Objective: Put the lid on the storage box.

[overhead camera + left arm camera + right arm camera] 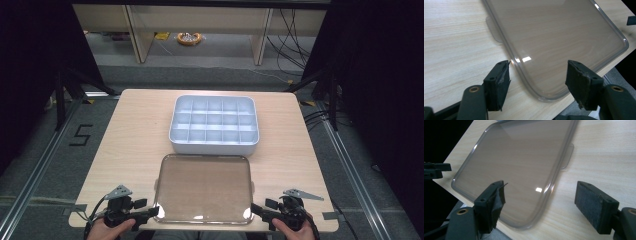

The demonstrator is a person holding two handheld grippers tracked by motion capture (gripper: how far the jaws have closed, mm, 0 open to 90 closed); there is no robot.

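Note:
A clear smoky plastic lid lies flat on the wooden table near its front edge. Behind it stands a white tray divided into several compartments, which look bare. My left gripper is open at the lid's front left corner, its jaws standing either side of that corner rim. My right gripper is open at the lid's front right corner, with the rim between its jaws. Neither holds anything. Small tabs stick out from the lid's sides.
The table's front edge runs just under both grippers, with dark floor beyond. Bare wood lies left and right of the tray and lid. Across the floor at the back are table legs, cables and a yellow roll.

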